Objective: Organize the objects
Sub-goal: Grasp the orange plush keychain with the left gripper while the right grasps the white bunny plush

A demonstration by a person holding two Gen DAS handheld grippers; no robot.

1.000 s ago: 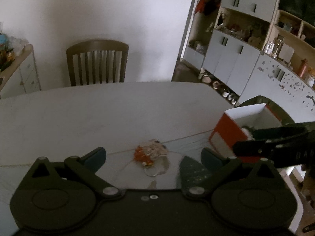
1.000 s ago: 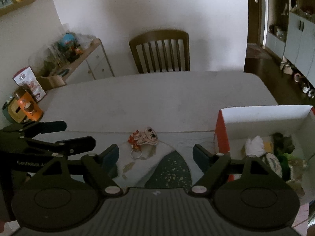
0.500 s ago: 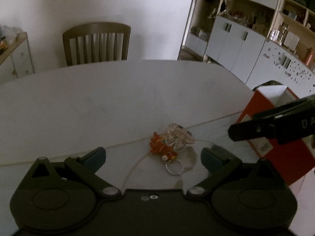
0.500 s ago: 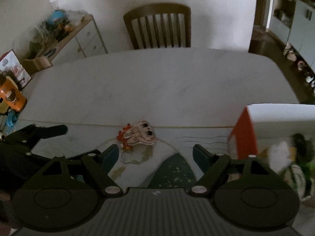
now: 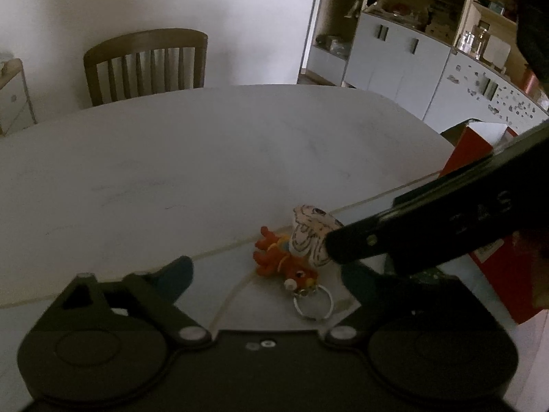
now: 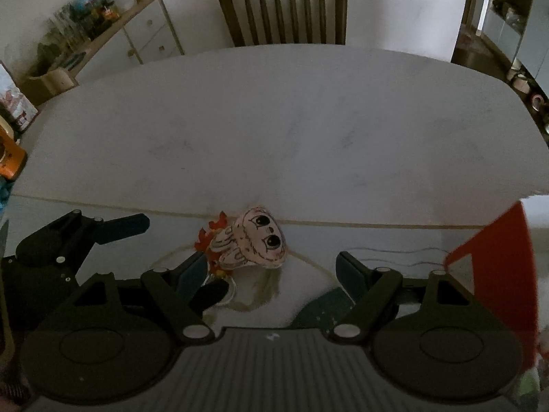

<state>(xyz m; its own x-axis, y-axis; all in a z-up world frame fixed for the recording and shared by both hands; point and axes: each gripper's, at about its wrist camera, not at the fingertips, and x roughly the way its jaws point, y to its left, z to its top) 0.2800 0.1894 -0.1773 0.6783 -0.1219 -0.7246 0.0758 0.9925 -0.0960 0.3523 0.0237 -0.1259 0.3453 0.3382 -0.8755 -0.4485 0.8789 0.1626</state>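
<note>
A keychain lies on the table near its front edge: a pale plush cartoon head (image 6: 252, 243) joined to an orange-red figure (image 5: 281, 262) with a metal ring (image 5: 314, 304). My right gripper (image 6: 274, 269) is open, low over the table, with the plush head between its fingers. My left gripper (image 5: 266, 273) is open just before the orange figure and the ring. In the left wrist view a finger of the right gripper (image 5: 429, 223) reaches in from the right and touches the plush head. A red and white box (image 6: 497, 274) stands to the right.
A white oval table (image 6: 274, 130) with a wooden chair (image 6: 283, 10) behind it. A low cabinet with clutter (image 6: 103, 34) stands at the back left, white cupboards and shelves (image 5: 429, 41) at the back right. An orange object (image 6: 8, 163) sits at the left edge.
Both grippers have moved closer to the keychain. The right gripper has come down and left so the plush head sits between its fingers. The box has slid toward the right edge of both views.
</note>
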